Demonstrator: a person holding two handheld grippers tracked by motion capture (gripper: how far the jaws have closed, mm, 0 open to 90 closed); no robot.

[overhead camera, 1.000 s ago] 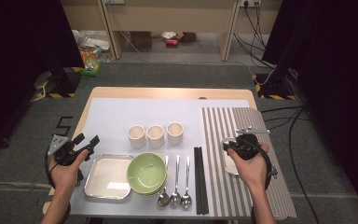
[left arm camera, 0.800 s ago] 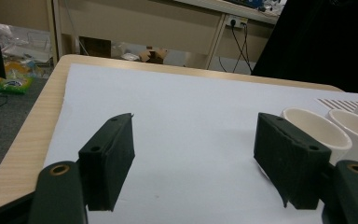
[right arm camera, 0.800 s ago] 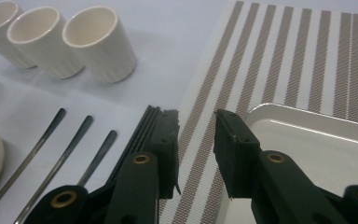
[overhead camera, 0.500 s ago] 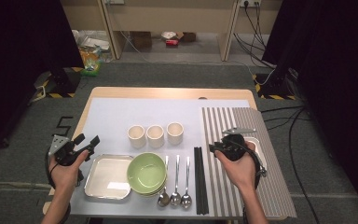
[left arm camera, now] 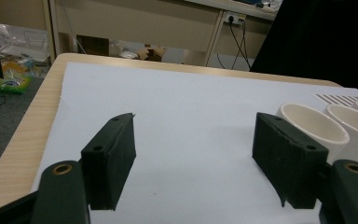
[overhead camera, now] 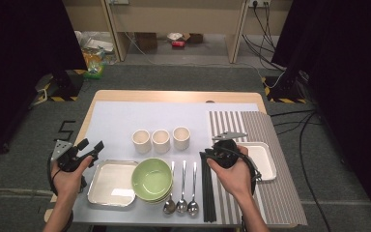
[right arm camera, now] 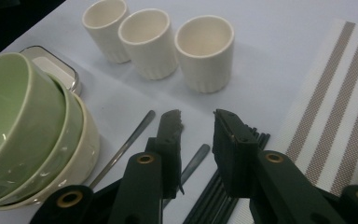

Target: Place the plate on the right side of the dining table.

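Observation:
My left gripper (overhead camera: 91,147) hovers at the table's left edge, just above the metal tray (overhead camera: 111,182). Its jaws stand wide open with nothing between them (left arm camera: 193,121), and the cream cups (left arm camera: 312,126) lie ahead to its right. My right gripper (overhead camera: 208,154) hangs over the top ends of the black chopsticks (overhead camera: 206,193), open and empty (right arm camera: 198,116). Below it I see the chopsticks (right arm camera: 219,200) and spoon handles (right arm camera: 126,144). Three cream cups (right arm camera: 205,51) stand ahead of it, and stacked green bowls (right arm camera: 23,121) sit to its left.
A row of three cups (overhead camera: 161,140) stands mid-table above the green bowls (overhead camera: 154,179) and three spoons (overhead camera: 182,203). A white rectangular dish (overhead camera: 263,162) rests on the striped mat (overhead camera: 280,198) at the right. Bare white sheet lies behind the cups.
My right gripper has moved left, off the white dish on the striped mat and over the chopsticks' top ends. The left gripper has stayed put.

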